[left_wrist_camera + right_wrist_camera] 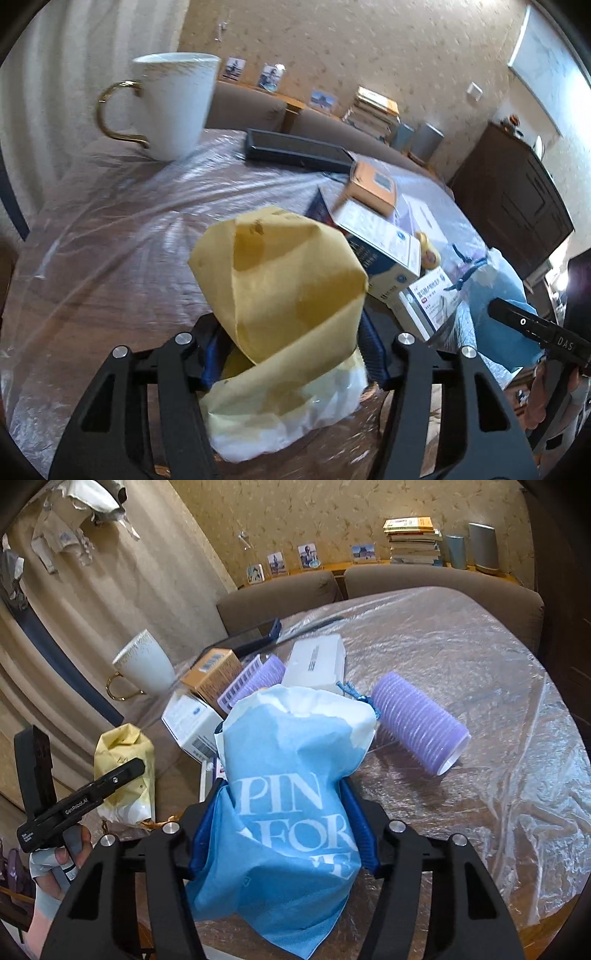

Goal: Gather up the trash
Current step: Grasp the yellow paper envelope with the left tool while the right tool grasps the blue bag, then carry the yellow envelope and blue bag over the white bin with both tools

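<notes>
Two crumpled bags: left gripper (291,354) pinches greasy-looking yellow paper bag (280,291); right gripper (282,830) squeezes blue lettered bag (288,794).

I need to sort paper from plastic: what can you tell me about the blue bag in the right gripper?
The blue bag looks like thin, crinkled paper, light blue with a white patch at its top and large white capitals, partly readable as "PIN" and "FOR". It stands roughly upright, bunched and pinched at its middle between the blue pads of the right gripper, which is shut on it. A blue cord sticks out near its top. Its lower end hangs toward the camera, over the plastic-covered table.
</notes>
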`<action>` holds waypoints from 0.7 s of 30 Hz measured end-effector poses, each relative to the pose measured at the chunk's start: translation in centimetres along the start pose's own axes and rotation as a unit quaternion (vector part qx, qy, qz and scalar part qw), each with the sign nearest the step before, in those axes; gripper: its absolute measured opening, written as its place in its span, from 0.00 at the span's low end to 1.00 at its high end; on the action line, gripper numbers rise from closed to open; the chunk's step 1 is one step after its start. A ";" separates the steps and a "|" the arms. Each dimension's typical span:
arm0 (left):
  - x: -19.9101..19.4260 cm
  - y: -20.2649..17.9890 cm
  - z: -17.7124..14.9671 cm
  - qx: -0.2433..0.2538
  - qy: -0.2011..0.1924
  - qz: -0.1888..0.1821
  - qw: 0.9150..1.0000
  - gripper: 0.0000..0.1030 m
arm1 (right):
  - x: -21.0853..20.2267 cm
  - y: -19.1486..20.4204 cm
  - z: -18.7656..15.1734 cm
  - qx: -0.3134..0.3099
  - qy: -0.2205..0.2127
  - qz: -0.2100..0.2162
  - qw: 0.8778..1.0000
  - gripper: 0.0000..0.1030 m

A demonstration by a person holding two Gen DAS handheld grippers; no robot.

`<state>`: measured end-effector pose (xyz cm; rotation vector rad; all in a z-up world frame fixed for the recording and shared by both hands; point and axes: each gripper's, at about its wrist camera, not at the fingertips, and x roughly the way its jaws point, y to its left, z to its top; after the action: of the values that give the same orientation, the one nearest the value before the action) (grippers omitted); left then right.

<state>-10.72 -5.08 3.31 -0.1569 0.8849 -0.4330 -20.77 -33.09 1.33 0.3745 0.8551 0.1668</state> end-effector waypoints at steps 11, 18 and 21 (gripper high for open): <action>-4.7 1.6 -0.3 -0.014 -0.043 -0.015 0.999 0.58 | -2.7 1.8 -0.1 0.022 -0.027 0.075 0.997 0.59; -6.3 1.6 -0.4 -0.003 -0.054 -0.030 0.998 0.58 | -5.0 3.6 0.6 0.011 -0.067 0.103 0.992 0.59; -6.5 1.4 -0.5 0.003 -0.056 -0.034 0.998 0.58 | -6.0 4.1 1.1 0.011 -0.080 0.117 0.990 0.59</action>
<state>-14.32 -1.04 7.23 -0.2046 0.7695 -0.4861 -23.79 -31.36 7.81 0.5024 0.6534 0.3398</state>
